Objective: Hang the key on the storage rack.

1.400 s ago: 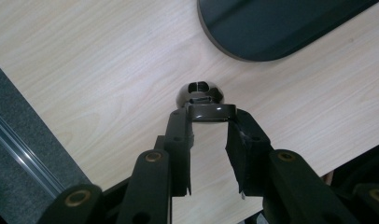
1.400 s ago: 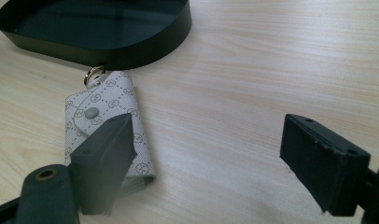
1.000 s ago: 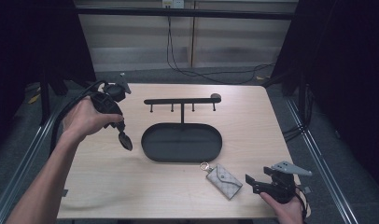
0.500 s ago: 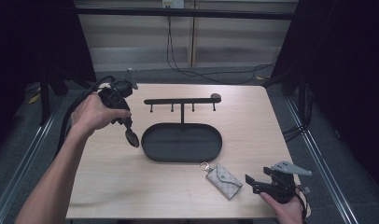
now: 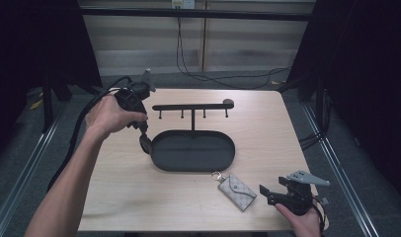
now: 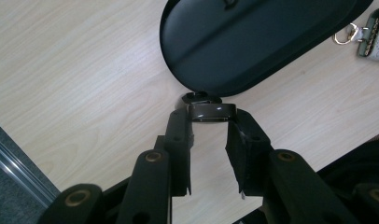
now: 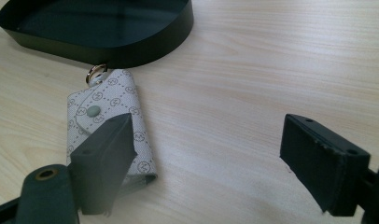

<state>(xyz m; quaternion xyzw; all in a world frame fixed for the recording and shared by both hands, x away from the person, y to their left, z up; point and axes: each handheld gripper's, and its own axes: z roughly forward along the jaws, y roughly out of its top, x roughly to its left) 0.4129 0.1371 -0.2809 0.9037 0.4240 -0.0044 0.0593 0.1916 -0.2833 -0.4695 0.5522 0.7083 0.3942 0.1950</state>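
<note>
A black oval tray point(image 5: 208, 148) lies mid-table with a T-shaped hook rack point(image 5: 192, 106) standing at its far side. My left gripper point(image 5: 145, 143) points down at the tray's left end. In the left gripper view its jaws are shut on a small shiny black piece point(image 6: 211, 112), just short of the tray's rim point(image 6: 201, 88); what the piece is I cannot tell. A pale monogram key pouch point(image 5: 237, 191) with a gold ring lies in front of the tray. My right gripper point(image 5: 265, 194) stands open just right of the pouch point(image 7: 110, 107), one jaw over its lower corner.
The tray's wall point(image 7: 131, 51) is close beyond the pouch's ring. Bare wood stretches to the right of the pouch and along the table's left side. A cable trails from the left gripper off the table's left edge.
The left hand has carried its gripper right and toward the tray, from open table to the tray's left end. The right gripper and the pouch have stayed put.
</note>
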